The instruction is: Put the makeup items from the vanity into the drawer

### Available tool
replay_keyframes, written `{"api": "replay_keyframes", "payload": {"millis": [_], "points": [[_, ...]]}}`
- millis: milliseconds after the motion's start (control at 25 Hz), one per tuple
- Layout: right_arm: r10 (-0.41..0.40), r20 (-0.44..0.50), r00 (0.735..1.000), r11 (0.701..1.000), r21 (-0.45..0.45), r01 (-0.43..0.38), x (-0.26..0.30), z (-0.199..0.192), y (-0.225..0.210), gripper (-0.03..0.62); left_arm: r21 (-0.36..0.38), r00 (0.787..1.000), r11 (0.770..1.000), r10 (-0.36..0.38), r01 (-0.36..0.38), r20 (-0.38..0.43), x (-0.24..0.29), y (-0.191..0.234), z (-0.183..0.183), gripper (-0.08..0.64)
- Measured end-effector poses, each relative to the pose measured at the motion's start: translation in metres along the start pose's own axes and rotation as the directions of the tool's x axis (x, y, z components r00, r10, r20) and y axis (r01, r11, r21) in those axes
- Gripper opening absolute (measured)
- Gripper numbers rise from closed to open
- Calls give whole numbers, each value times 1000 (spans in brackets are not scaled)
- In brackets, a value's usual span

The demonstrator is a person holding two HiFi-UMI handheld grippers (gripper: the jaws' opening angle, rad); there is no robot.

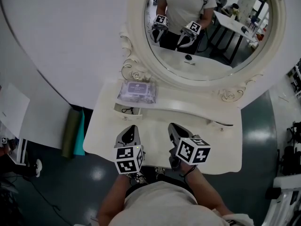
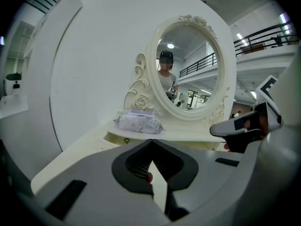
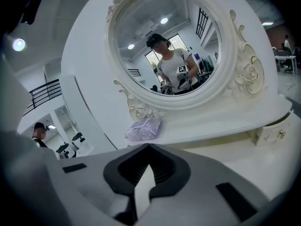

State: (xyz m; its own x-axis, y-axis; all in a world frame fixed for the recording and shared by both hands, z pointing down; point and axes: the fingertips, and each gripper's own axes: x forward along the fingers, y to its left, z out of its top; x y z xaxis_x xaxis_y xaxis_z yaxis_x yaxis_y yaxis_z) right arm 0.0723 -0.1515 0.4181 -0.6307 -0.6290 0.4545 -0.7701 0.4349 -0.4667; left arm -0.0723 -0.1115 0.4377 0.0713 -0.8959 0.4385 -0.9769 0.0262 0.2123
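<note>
Lavender packet (image 1: 137,91) lies flat on the raised shelf (image 1: 188,108) of the bench (image 1: 221,149), just beside the carved scroll at the left foot of the oval mirror (image 1: 211,32). From my head view its long axis runs left to right along the shelf, label side up (I can't read the print from here). I have both tools low over the near part of the bench, side by side and apart from each other, noses angled a little downward toward the mirror, marker cubes back near my body. The left hand-held gripper (image 1: 130,128) points roughly at the packet but sits well short of it; its jaws meet at the tips with nothing gripped. The right hand-held gripper (image 1: 173,126) is likewise closed and empty.
</note>
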Motion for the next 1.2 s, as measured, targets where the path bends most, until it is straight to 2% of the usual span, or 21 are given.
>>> {"api": "replay_keyframes", "payload": {"millis": [320, 600, 720, 840, 1000, 1200], "points": [[-43, 11, 999, 999, 18, 43, -10, -1, -19, 18, 0, 1000, 1000, -12, 12, -14, 6, -9, -6, 5], [-184, 14, 983, 980, 84, 182, -44, -13, -77, 18, -3, 994, 997, -77, 77, -80, 28, -37, -31, 5], [-284, -11, 959, 951, 129, 283, -75, -31, -111, 18, -11, 980, 990, -143, 143, -135, 36, -65, -52, 5], [-340, -41, 940, 927, 155, 342, -96, -48, -135, 18, -9, 965, 981, -194, 195, -178, 43, -90, -70, 5], [-364, -114, 924, 915, 141, 378, -109, -77, -148, 18, -1, 943, 970, -237, 244, -235, 46, -113, -94, 5], [-351, -195, 916, 915, 136, 380, -105, -121, -145, 21, 2, 922, 964, -254, 266, -293, 48, -123, -123, 5]]}}
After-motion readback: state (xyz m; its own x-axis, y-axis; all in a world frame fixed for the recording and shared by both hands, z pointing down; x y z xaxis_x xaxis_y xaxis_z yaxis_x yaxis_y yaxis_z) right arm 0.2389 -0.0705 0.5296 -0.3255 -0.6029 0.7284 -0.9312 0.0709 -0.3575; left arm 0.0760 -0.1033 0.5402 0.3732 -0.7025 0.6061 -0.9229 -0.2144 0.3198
